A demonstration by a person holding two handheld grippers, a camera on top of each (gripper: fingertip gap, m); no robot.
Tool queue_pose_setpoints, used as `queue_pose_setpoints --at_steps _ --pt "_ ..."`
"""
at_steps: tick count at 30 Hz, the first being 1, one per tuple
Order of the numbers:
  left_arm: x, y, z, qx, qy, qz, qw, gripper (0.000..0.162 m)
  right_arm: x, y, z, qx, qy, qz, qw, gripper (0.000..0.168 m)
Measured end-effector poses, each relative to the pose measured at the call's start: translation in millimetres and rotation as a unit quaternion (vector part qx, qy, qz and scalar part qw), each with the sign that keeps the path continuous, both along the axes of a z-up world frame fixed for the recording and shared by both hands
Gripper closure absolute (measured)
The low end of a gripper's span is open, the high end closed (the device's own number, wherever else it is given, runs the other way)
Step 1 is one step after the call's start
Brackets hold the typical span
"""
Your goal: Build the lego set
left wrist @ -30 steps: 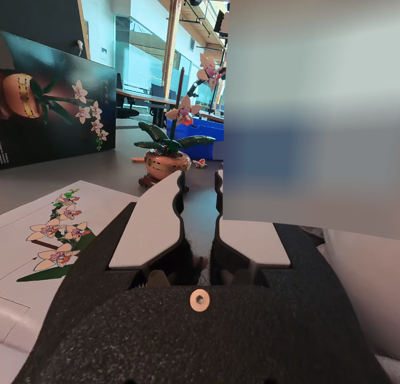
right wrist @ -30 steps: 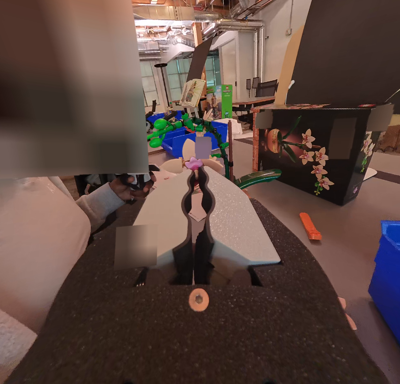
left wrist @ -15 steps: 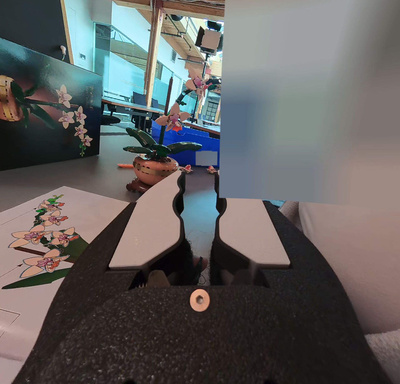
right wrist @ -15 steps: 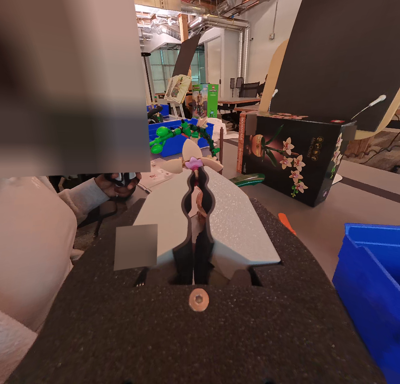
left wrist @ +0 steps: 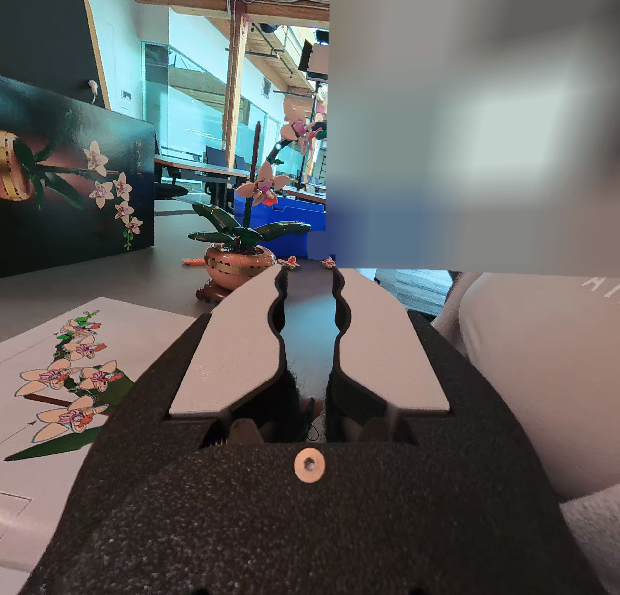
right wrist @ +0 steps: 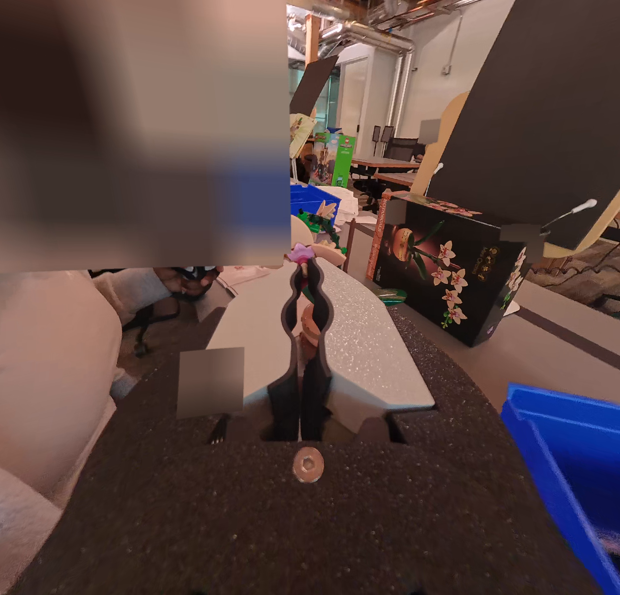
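Note:
A lego orchid in a pink pot [left wrist: 235,266] stands on the grey table just beyond my left gripper [left wrist: 308,273], with green leaves, a brown stem and one flower [left wrist: 263,187] on it. My left gripper is open and empty, low over the table. My right gripper [right wrist: 306,266] is shut on a lego orchid flower [right wrist: 302,252] with a purple centre and cream petals, held up in the air. A green flower stem [right wrist: 322,224] shows behind it. The pot [right wrist: 310,325] shows between the right fingers. That held flower also shows high in the left wrist view [left wrist: 297,125].
The instruction booklet [left wrist: 67,370] lies at the left. The dark set box [left wrist: 67,183] [right wrist: 446,270] stands behind. Blue bins [left wrist: 278,216] [right wrist: 563,444] sit by the pot and at the right. Two loose flowers [left wrist: 290,261] and an orange tool [left wrist: 193,260] lie on the table. A person in a light top [left wrist: 536,377] sits close. The tips of one gripper are about 25 cm away from the tips of the other.
The right gripper has swung right with the flower, bringing the blue bin closer at the right. The left gripper stays open and has shifted only slightly.

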State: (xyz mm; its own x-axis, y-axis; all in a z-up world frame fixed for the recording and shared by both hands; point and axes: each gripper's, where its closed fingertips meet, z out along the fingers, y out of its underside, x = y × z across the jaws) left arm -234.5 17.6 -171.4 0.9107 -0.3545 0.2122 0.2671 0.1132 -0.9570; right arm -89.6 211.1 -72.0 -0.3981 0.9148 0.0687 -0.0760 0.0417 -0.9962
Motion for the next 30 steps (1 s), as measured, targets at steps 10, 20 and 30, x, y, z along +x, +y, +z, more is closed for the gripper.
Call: queue_pose_setpoints --at_steps 10,20,30 --pt "1 16 39 -0.003 0.003 0.020 1.000 0.138 -40 10 3 0.055 0.033 0.142 0.988 0.165" --pt "19 66 90 0.002 0.020 0.033 0.999 0.141 -74 3 -33 -0.035 0.088 0.214 0.972 0.165" --pt "55 111 94 -0.065 0.118 0.033 0.990 0.144 -76 -4 -42 -0.166 0.059 0.206 0.962 0.165"
